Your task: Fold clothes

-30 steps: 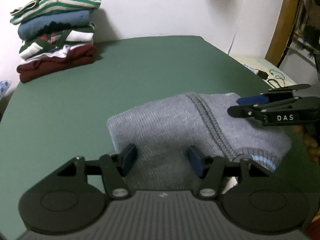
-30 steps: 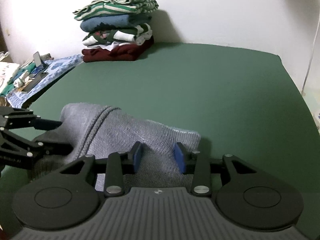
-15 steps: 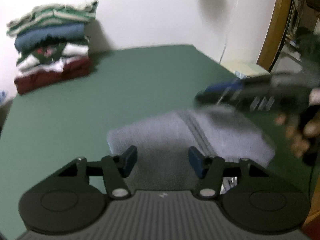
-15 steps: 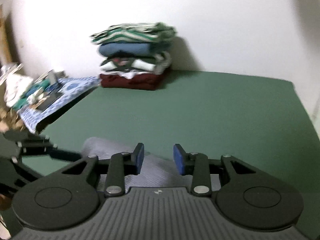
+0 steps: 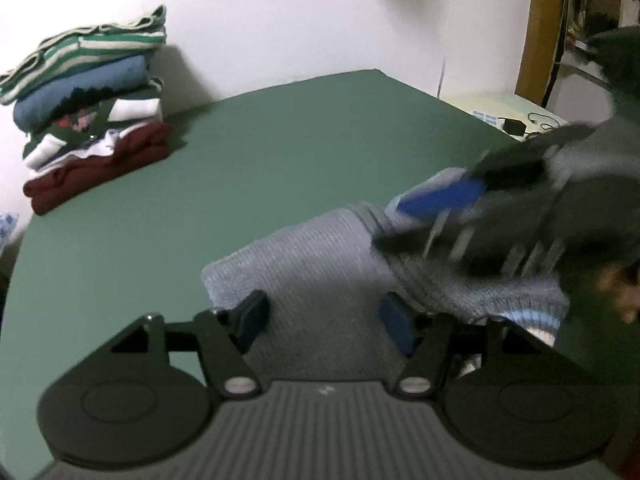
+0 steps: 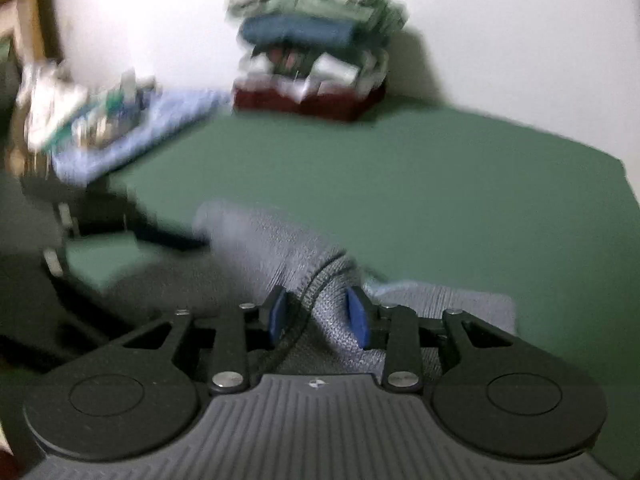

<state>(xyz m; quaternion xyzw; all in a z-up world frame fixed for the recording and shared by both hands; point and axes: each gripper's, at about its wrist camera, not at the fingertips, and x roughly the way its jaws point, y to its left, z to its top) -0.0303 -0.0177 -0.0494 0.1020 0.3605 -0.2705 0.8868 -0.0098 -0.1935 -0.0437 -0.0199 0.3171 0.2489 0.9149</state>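
Lying folded on the green bench (image 5: pixel 280 152), a grey knit sweater (image 5: pixel 320 256) is seen at lower centre of the left wrist view, with a pale blue striped cuff (image 5: pixel 532 318) at lower right. The left gripper (image 5: pixel 324 318) is held low over the near edge of the sweater; its fingers (image 5: pixel 252 316) are spread wide, released, with only fabric showing between them. The right gripper (image 5: pixel 436 200) is seen blurred at right of the same view, above the sweater's right part, blue finger pad forward. In the right wrist view the right gripper (image 6: pixel 318 316) is placed at lower centre with fingers (image 6: pixel 356 316) parted on either side of a raised fold and dark seam (image 6: pixel 316 284) of the sweater (image 6: pixel 280 248); whether the fabric is pinched cannot be told. The left gripper (image 6: pixel 120 216) is smeared at mid left there. A stack of folded clothes (image 5: pixel 88 108) is set against the white wall (image 5: pixel 300 12) at upper left of the left view, well apart from the sweater. Blurred clutter on a blue cloth (image 6: pixel 120 128) is seen at upper left of the right view.
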